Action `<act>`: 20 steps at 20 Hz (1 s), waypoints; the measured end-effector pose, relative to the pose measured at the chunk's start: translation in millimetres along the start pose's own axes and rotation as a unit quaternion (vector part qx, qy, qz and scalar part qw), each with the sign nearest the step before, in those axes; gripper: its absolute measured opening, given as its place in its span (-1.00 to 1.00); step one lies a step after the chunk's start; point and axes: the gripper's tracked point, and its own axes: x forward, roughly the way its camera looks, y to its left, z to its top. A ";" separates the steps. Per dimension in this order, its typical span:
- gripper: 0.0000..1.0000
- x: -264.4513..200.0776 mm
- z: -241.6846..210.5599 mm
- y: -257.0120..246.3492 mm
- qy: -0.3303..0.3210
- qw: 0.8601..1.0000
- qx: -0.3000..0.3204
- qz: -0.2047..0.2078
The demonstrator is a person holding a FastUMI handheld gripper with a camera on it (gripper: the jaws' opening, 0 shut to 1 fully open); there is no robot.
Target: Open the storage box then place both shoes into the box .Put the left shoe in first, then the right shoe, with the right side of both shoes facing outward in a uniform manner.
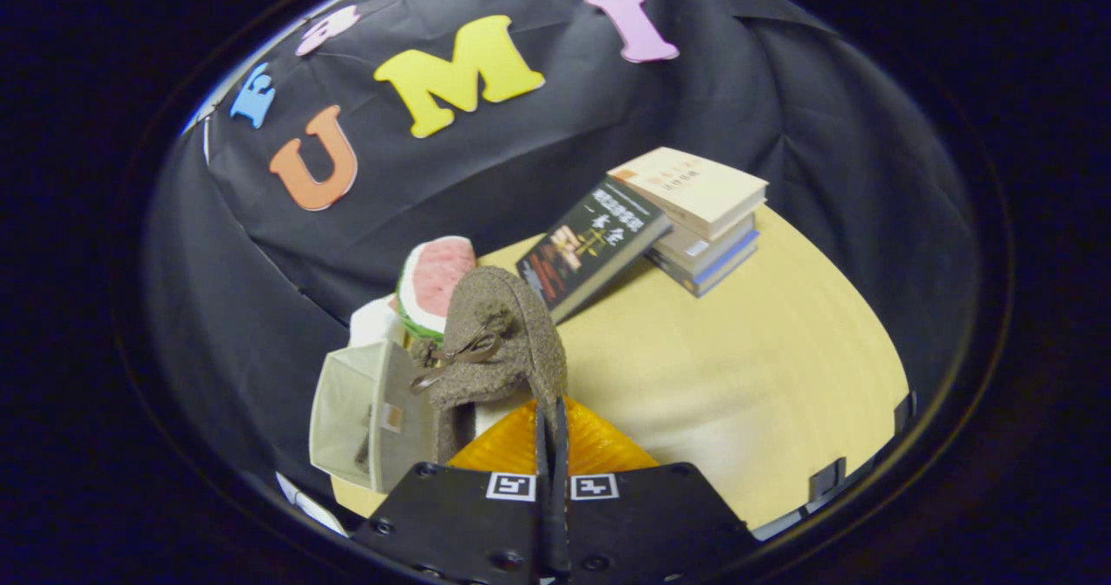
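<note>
Between the two fingers, pinched tight, hangs a fuzzy brown shoe.

Both fingers of the gripper press on the shoe's thin heel edge, so it is held up over the yellow table. It looks soft and rough, with a little bow. Just beside it sits a clear storage box. Behind are a watermelon slice and stacked books.

honestly nothing readable here, the leaning dark book and the stacked cream book have cover lettering too blurry to make out
</note>
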 end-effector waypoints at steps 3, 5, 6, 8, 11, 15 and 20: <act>-0.99 5.6 -7.5 76.1 0.003 1.000 -0.006 0.022; -1.00 16.4 -19.0 116.8 0.013 1.000 -0.004 0.025; -1.00 21.3 -27.6 136.3 0.019 0.999 0.000 0.027; -1.00 32.0 -42.7 165.8 0.030 0.999 0.012 0.025; -0.99 44.1 -62.6 191.8 0.034 0.999 0.026 0.002; -1.00 57.2 -88.3 206.3 0.025 0.999 0.017 -0.034; -1.00 75.1 -116.8 197.4 0.032 0.997 -0.011 -0.076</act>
